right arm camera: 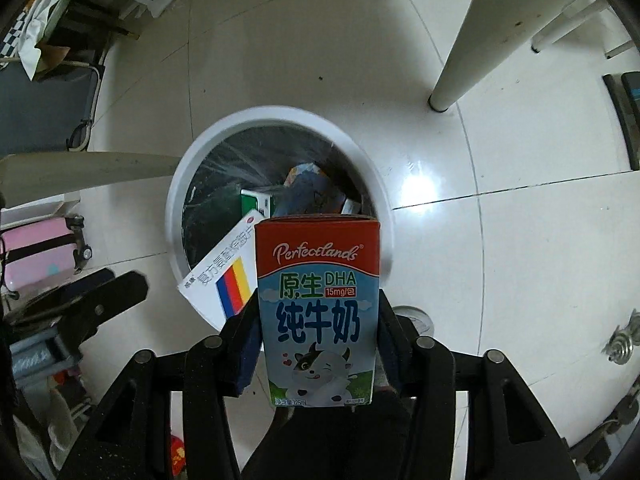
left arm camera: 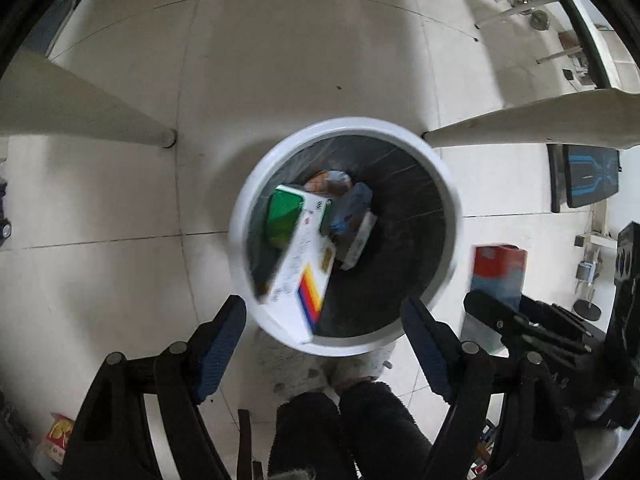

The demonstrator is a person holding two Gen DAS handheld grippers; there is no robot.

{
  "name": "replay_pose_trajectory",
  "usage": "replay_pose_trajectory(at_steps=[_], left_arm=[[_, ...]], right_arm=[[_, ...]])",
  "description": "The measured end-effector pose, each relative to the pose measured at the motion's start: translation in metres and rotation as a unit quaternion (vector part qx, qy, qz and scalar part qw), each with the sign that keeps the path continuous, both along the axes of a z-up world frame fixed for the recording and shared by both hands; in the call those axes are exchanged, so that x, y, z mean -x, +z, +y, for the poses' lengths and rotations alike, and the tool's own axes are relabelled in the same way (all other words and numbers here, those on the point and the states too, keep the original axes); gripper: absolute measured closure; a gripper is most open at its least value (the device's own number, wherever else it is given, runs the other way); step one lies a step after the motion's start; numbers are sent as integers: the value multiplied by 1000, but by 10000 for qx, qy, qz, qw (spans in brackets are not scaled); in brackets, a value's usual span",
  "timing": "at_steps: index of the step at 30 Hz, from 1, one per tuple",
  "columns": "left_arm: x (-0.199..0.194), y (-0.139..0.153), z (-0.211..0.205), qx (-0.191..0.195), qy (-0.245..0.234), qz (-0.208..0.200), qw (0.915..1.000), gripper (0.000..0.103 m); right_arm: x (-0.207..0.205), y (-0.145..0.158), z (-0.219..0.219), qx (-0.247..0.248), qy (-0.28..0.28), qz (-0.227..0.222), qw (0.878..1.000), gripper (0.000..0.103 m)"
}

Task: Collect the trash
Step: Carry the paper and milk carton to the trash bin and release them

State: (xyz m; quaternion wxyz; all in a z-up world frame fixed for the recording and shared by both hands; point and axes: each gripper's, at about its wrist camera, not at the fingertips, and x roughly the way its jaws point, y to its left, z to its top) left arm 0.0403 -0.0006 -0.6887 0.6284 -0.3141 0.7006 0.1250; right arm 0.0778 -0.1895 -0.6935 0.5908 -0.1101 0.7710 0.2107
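Bin [right arm camera: 280,120] sits straight ahead below the right gripper [right arm camera: 318,344], jaws loosely flanking the upright milk carton [right arm camera: 318,320]; left gripper [left arm camera: 324,344] gapes empty.

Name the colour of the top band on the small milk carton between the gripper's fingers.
Red, clearest in the right wrist view.

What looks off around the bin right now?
The white box with colour stripes lies askew over the near rim of the bin, partly outside and blurred, beneath the open left gripper. It may not land inside. No spill visible.
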Motion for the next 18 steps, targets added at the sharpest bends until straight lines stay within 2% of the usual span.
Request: replay_pose_trajectory(at_steps=[1,2,3,9,18], left_arm=[[4,4,-2,-64,1,45,10000,8],[6,3,-1,-142,-2,84,9999,3],[8,6,-2,-251,-14,121,9996,3],[28,39,4,-751,14,161,9970,3],[44,115,-4,-1214,138,34,9925,3]], right_arm=[[0,2,-1,-24,1,14,10000,18],[-1,2,-1,-26,18,-6,10000,14],[0,3,0,-16,57,-54,10000,12],[9,37,6,138,312,-328,9989,7],[18,125,2,255,445,-717,9961,6]])
